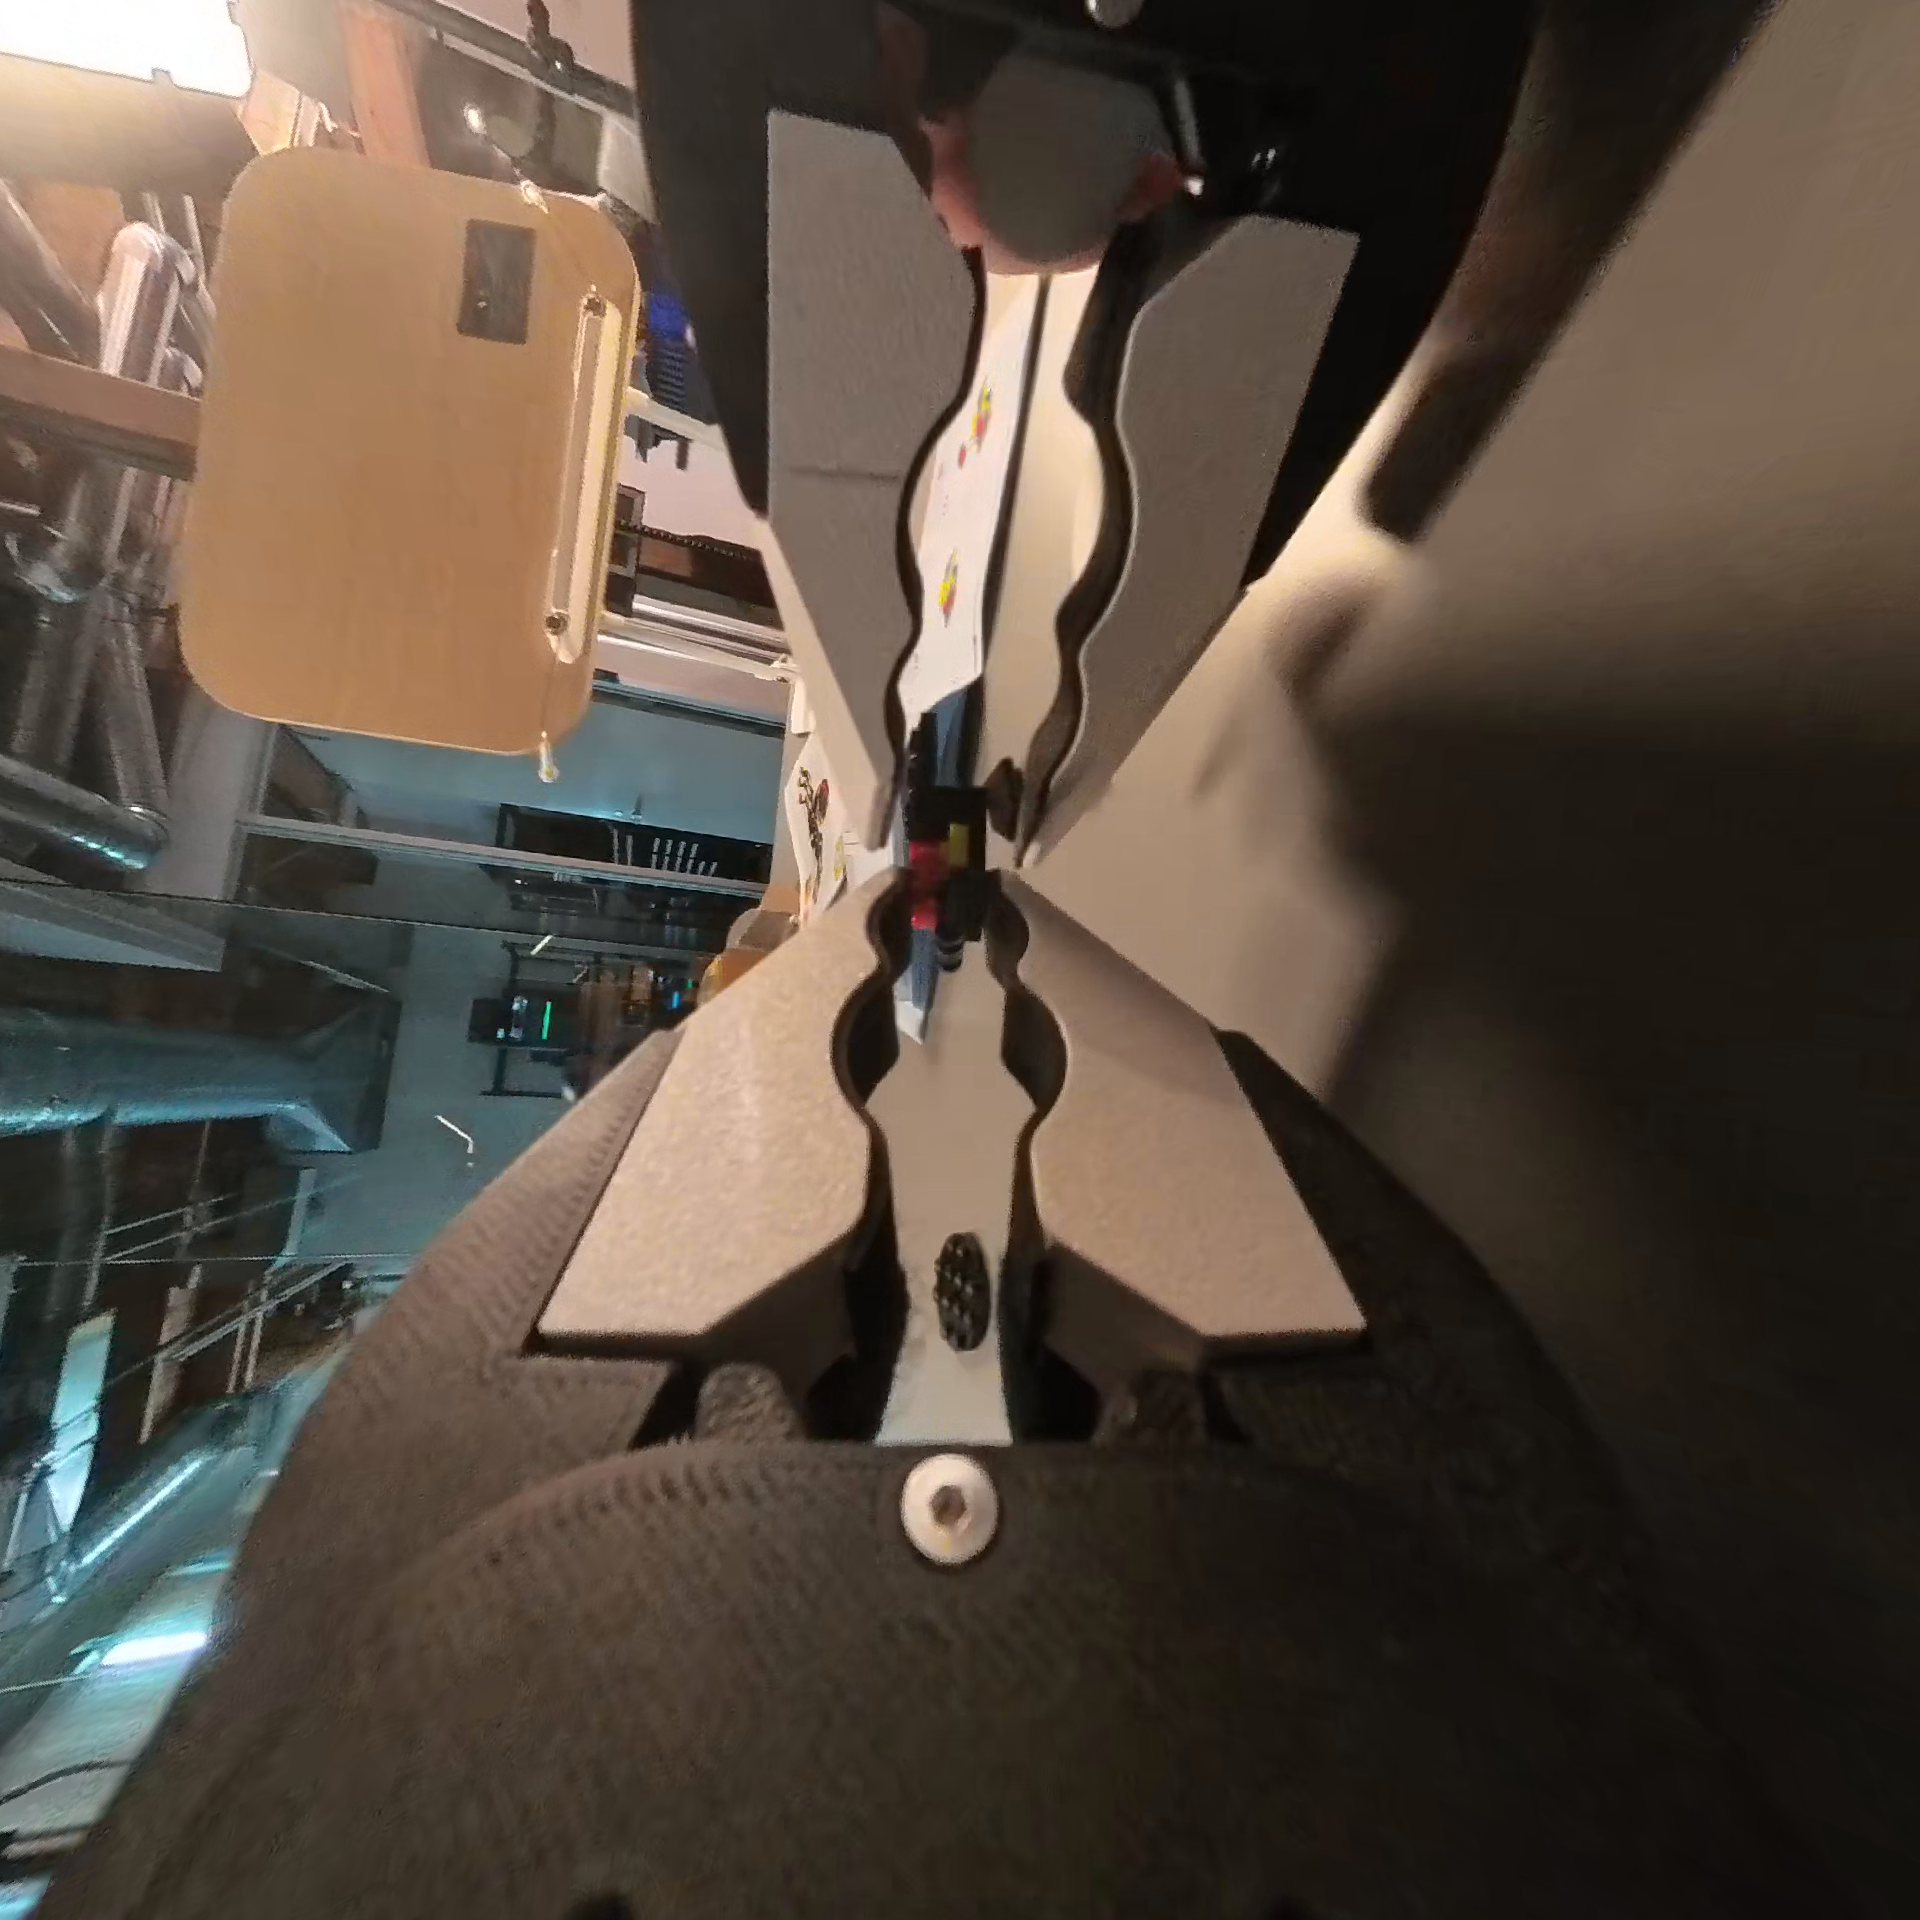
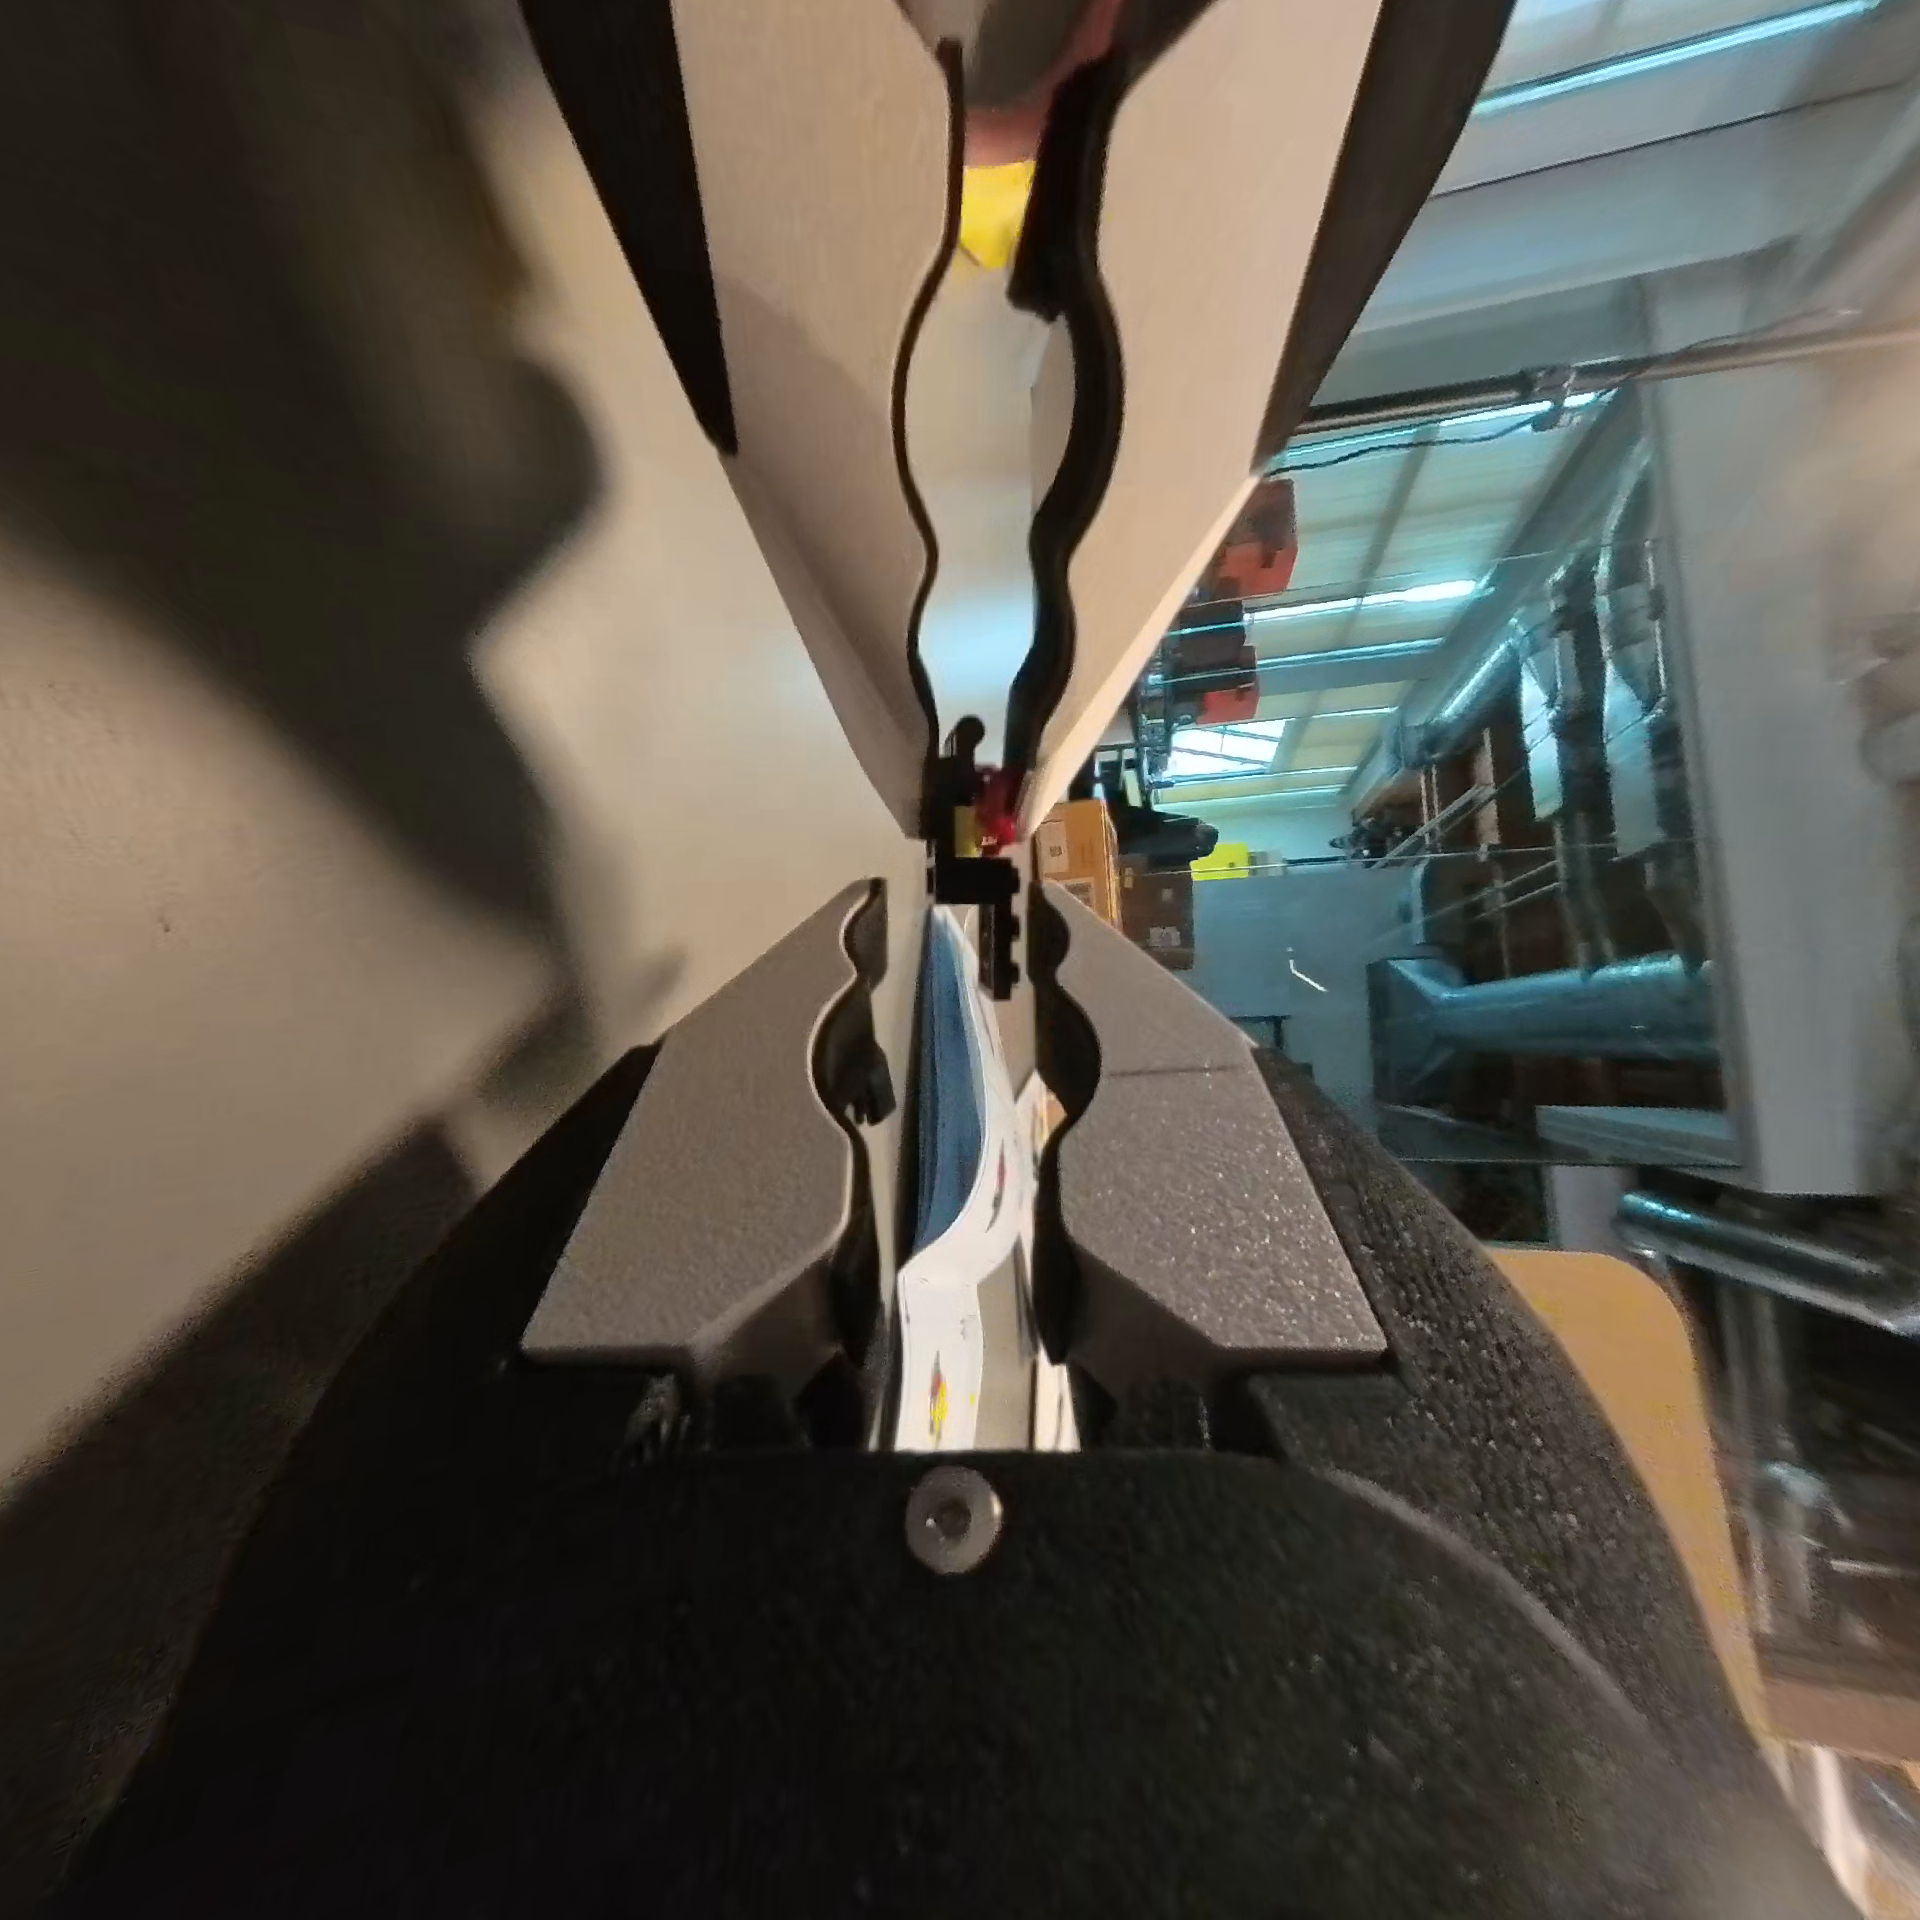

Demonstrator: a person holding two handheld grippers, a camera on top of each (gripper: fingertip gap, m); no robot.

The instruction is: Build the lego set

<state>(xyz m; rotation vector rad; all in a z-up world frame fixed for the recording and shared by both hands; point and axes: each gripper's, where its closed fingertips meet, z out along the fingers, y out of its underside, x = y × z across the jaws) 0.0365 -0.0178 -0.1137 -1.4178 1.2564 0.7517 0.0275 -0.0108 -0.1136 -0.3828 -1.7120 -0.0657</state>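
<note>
Two wrist cameras look along their grey, wavy-edged fingers, and both views are rolled sideways, so the pale surface [image 1: 1558, 520] runs up one side of each picture.

In the left wrist view, the left hand-held gripper [image 1: 940, 894] points up from the bottom, its fingers drawn narrow around a small lego assembly of black, red and yellow bricks [image 1: 940, 847]. The right hand-held gripper [image 1: 956, 831] comes down from the top, tip to tip with the left one, and its tips also sit against the assembly. The assembly is held between the two pairs of fingertips, up off the surface. A loose, round, black lego piece with holes [image 1: 961, 1304] lies on the surface, seen between the left fingers near their base. Behind the right fingers lies a white printed instruction sheet with coloured pictures [image 1: 961, 499]. A light wooden chair seat with rounded corners [image 1: 405, 447] shows at the upper left.

In the right wrist view, the right hand-held gripper [image 2: 956, 904] closes narrowly on the black end of the same assembly [image 2: 977, 842], while the left hand-held gripper [image 2: 977, 821] pinches the red and yellow end from above. A blue and white booklet [image 2: 961, 1143] lies between the right fingers. Cardboard boxes [image 2: 1081, 842] stand in the blurred room beyond
</note>
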